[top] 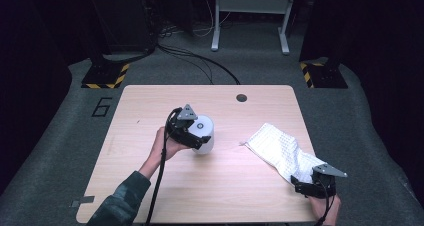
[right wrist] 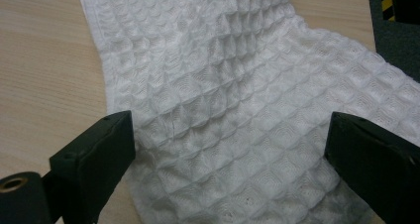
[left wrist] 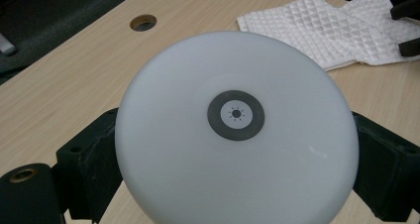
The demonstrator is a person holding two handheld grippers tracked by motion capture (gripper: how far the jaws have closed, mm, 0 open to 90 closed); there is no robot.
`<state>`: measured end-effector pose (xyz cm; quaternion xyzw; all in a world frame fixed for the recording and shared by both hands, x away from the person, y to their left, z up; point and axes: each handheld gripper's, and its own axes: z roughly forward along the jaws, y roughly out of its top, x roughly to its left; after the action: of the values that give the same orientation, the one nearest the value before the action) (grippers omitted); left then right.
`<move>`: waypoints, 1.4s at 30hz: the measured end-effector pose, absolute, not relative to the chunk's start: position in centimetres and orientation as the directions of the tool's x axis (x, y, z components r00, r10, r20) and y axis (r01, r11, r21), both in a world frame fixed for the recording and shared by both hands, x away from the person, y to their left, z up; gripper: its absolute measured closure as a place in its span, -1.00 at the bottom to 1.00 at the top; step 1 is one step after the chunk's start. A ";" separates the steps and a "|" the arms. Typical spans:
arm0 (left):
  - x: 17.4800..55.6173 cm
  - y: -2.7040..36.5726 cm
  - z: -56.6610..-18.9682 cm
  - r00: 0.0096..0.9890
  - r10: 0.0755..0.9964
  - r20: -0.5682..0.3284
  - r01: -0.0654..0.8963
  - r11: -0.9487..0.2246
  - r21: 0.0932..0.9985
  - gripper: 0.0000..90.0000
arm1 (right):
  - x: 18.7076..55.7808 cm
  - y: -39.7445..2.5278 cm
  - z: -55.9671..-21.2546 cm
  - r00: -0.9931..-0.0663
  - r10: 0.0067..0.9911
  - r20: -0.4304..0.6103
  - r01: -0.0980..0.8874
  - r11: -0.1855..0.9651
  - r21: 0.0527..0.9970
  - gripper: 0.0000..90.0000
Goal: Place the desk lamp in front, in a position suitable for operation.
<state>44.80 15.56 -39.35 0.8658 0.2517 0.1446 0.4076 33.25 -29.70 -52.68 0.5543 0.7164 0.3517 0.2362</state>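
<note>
Left tool (left wrist: 237,184) clamped on white dome lamp (left wrist: 236,130), upright on tabletop (top: 150,111). Right tool (right wrist: 233,159) jaws apart, straddling waffle-weave cloth (right wrist: 233,85); cloth runs straight ahead, away from its jaws.

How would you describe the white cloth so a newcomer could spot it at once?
Start at the wooden table and look to its right side. There the white cloth lies crumpled, under the open right gripper. Its quilted waffle weave sets it apart from the smooth white lamp.
</note>
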 end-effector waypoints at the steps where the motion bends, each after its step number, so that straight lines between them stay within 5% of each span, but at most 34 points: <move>1: 44.7 15.4 -39.6 0.831 0.555 0.048 0.316 -0.540 0.780 -0.80 | 33.2 -29.7 -52.7 -0.274 0.960 0.051 0.628 0.139 0.765 -0.89; 42: 43.0 13.3 -44.4 0.846 0.533 -0.003 0.354 -0.557 0.751 -0.80 | 33.2 -29.6 -52.6 -0.282 0.959 0.044 0.633 0.151 0.759 -0.88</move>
<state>43.02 13.30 -44.40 0.8752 0.2531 0.1128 0.3966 33.21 -29.62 -52.63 0.5514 0.7215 0.3468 0.2348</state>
